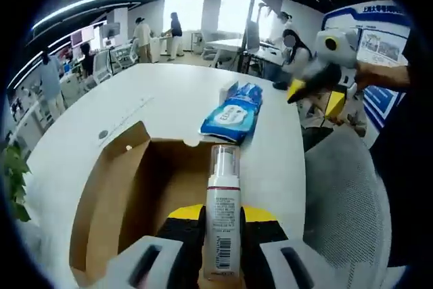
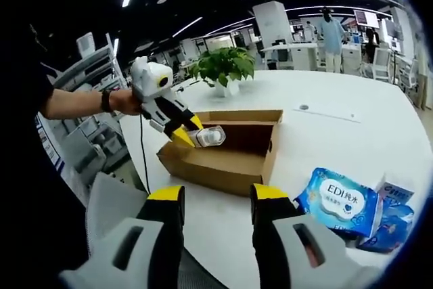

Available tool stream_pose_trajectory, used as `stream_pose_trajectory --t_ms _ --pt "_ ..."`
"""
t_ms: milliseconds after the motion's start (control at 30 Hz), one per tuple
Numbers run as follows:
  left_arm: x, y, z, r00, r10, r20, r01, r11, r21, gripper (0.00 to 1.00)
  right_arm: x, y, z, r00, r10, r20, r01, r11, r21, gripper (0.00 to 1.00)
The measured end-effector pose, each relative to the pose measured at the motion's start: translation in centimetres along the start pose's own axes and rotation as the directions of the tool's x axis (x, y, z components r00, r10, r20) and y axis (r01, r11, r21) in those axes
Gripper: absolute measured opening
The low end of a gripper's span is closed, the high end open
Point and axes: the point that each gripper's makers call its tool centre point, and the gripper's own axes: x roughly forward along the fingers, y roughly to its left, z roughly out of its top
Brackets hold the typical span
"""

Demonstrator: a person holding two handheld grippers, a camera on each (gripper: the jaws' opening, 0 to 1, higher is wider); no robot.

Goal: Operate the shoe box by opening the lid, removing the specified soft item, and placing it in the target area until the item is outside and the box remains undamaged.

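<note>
Shoe box (image 1: 128,187) is sitting open on the white table (image 1: 169,93), flaps up, and we've got our left gripper (image 1: 222,235) with its jaws clamped around a white pump bottle (image 1: 222,214), held right above the box's open top. From the right gripper view you can see that same bottle (image 2: 208,137) poking out over the cardboard box (image 2: 223,153), so we'd say we're mid-removal: lid step done, item being pulled out. Our right gripper (image 2: 216,214) is just hanging near the table edge with its jaws spread wide, nothing in them. A blue wet wipes pack (image 2: 342,204) lies on the table well apart from the box, beside some smaller blue packs (image 2: 392,225). Next we probably need to carry the bottle clear of the box wall without snagging a flap and set it on bare table.
</note>
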Motion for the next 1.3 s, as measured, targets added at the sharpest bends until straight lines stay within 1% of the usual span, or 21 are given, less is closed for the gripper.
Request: stream_pose_trajectory --t_ms 67,133,167,267,433,600,800,900,967,1000,1167,1233,1300 --pt "0.1 -0.7 0.9 1.0 -0.014 0.009 0.014 1.0 0.025 0.19 0.0 -0.1 -0.2 1.0 -0.002 -0.008 0.002 1.0 -0.01 0.37" --pt "0.2 -1.7 2.1 0.999 -0.039 0.017 0.038 0.997 0.067 0.19 0.0 0.0 -0.2 1.0 -0.001 -0.011 0.001 1.0 -0.018 0.37" --pt "0.3 -1.9 2.3 0.999 -0.044 0.018 0.043 0.996 0.073 0.19 0.0 0.0 -0.2 1.0 0.0 -0.011 0.0 1.0 -0.021 0.37" --pt "0.5 -3.6 3.8 0.996 -0.085 0.028 0.081 0.989 0.126 0.19 0.0 0.1 -0.1 1.0 0.003 -0.007 -0.003 1.0 -0.03 0.37" --pt "1.0 -5.5 4.9 0.991 -0.132 0.015 0.127 0.973 0.191 0.19 -0.2 0.2 0.2 1.0 0.01 -0.003 -0.01 0.998 -0.058 0.38" --pt "1.2 -7.2 5.7 0.984 -0.178 0.004 0.172 0.955 0.243 0.19 -0.5 0.5 0.5 1.0 0.027 0.001 -0.026 0.996 -0.085 0.38" --pt "1.4 -8.8 6.3 0.974 -0.225 -0.017 0.22 0.931 0.292 0.19 -0.8 1.6 0.9 0.997 0.077 -0.007 -0.077 0.987 -0.142 0.35" --pt "1.5 -9.1 6.4 0.972 -0.235 -0.021 0.23 0.926 0.299 0.19 -0.9 1.9 1.2 0.996 0.094 -0.006 -0.094 0.982 -0.161 0.32" --pt "1.5 -9.5 6.6 0.968 -0.249 -0.023 0.244 0.921 0.304 0.19 -0.9 2.1 1.3 0.994 0.105 -0.005 -0.104 0.979 -0.174 0.26" --pt "1.5 -9.8 6.7 0.965 -0.26 -0.023 0.254 0.917 0.307 0.19 -0.9 2.2 1.4 0.994 0.109 -0.005 -0.108 0.977 -0.181 0.25" --pt "1.5 -10.3 6.9 0.959 -0.284 -0.023 0.276 0.908 0.315 0.19 -1.0 3.1 1.4 0.989 0.148 -0.013 -0.147 0.965 -0.219 0.23" --pt "1.5 -10.6 6.9 0.953 -0.301 -0.027 0.294 0.901 0.318 0.19 -1.1 3.6 1.4 0.985 0.17 -0.012 -0.168 0.959 -0.227 0.21" --pt "1.4 -11.0 7.0 0.946 -0.324 -0.029 0.316 0.893 0.32 0.19 -1.3 4.0 1.4 0.982 0.188 -0.019 -0.187 0.952 -0.244 0.2"
